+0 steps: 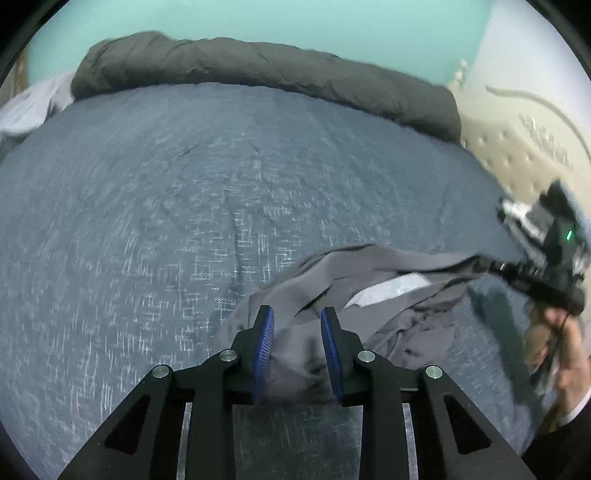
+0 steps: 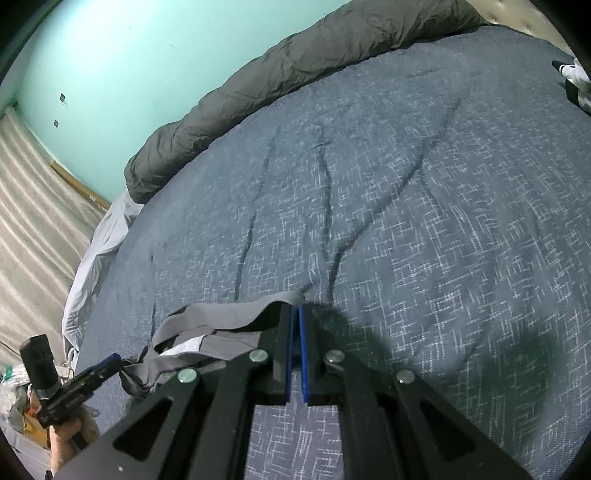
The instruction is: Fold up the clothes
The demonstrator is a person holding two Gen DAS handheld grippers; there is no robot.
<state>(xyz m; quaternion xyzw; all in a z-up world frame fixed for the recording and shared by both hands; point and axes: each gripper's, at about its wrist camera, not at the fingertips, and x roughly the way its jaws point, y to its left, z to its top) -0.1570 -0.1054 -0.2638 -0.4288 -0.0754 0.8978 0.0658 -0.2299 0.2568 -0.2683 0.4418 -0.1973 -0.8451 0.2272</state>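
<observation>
In the left wrist view, a pale sheet (image 1: pixel 27 107) shows at the upper left edge, and a rolled dark grey duvet (image 1: pixel 258 70) runs across the top of the frame against a turquoise wall (image 1: pixel 295 22). Below it the blue patterned bedspread (image 1: pixel 147 206) fills most of the picture. At lower centre the left tool (image 1: pixel 297 319) has its blue pads standing wide apart, with a bunched part of the grey garment (image 1: pixel 369 269) lying between them; the view is blurred, so whether the pads touch the cloth is hard to say. The garment spreads rightward over the bedspread, a pale label on it, and its far corner rises to the right tool (image 1: pixel 489 265) at the right edge. In the right wrist view, a striped floor (image 2: pixel 29 206) sits at the left, the left tool (image 2: pixel 110 360) at lower left with cloth at its tip, and the garment (image 2: pixel 221 314) stretched from there toward centre. At lower centre the right tool (image 2: pixel 295 308) has its pads drawn narrow, pinching the garment's edge. Black-and-white clothing (image 2: pixel 574 81) lies at the upper right.
</observation>
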